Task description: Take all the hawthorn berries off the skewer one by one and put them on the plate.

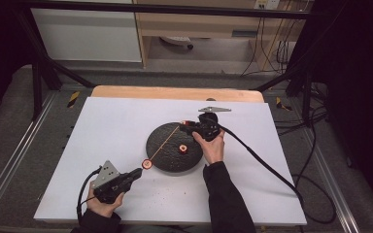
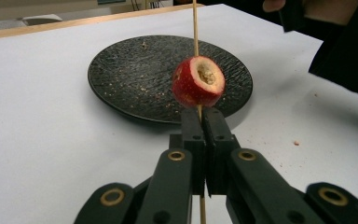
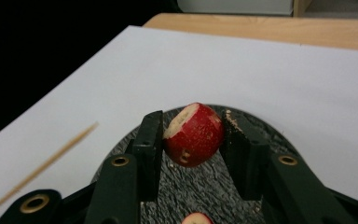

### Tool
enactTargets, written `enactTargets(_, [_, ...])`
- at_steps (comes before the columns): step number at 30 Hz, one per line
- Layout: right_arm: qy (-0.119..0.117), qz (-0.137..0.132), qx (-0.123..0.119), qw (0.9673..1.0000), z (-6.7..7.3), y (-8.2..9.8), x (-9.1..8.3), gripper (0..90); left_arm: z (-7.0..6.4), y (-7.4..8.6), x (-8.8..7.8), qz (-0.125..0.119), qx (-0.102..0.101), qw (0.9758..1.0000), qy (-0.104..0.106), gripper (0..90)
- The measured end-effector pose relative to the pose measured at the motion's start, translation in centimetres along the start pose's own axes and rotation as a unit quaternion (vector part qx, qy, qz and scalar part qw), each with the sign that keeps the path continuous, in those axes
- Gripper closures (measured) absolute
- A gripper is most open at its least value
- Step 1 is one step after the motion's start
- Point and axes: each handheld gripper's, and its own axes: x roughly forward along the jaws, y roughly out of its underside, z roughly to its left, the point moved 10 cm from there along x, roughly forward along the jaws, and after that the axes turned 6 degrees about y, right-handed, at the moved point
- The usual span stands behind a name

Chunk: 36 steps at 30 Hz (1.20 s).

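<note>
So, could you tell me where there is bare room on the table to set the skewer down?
The white sheet is bare left of the black plate and along its far edge. Right of the plate lies another bare strip, past the cable. It is crowded over the plate, where the skewer, right gripper and left gripper meet.

A red cored fruit (image 2: 198, 82) sits threaded on a thin wooden skewer (image 2: 195, 28), another red fruit (image 3: 194, 134) held above the plate.
</note>
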Motion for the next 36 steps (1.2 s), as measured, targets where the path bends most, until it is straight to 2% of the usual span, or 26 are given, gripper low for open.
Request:
enactTargets(11, [0.004, 0.045, -0.007, 0.9990, 0.0, 4.0, 3.6, 60.5, 0.0, 0.1, 0.1, 0.002, 0.001, 1.0000, -0.001, 88.3])
enactTargets(17, [0.007, 0.066, -0.016, 0.9977, -0.1, 5.6, 4.5, 60.4, 0.1, 0.2, 0.2, 0.005, 0.000, 1.0000, -0.001, 88.3])
enactTargets(23, [0.008, 0.073, -0.018, 0.9971, -0.2, 6.0, 4.9, 59.4, 0.0, 0.2, 0.2, 0.007, 0.001, 1.0000, -0.001, 88.3])
enactTargets(30, [0.016, 0.056, -0.033, 0.9977, 0.0, 5.1, 3.8, 43.9, 0.1, 0.2, 0.2, 0.007, 0.001, 1.0000, -0.002, 88.3])
enactTargets(36, [0.006, 0.034, -0.042, 0.9985, 0.8, 4.1, 1.9, 25.8, 0.0, 0.2, 0.3, 0.008, 0.001, 1.0000, -0.002, 88.3])
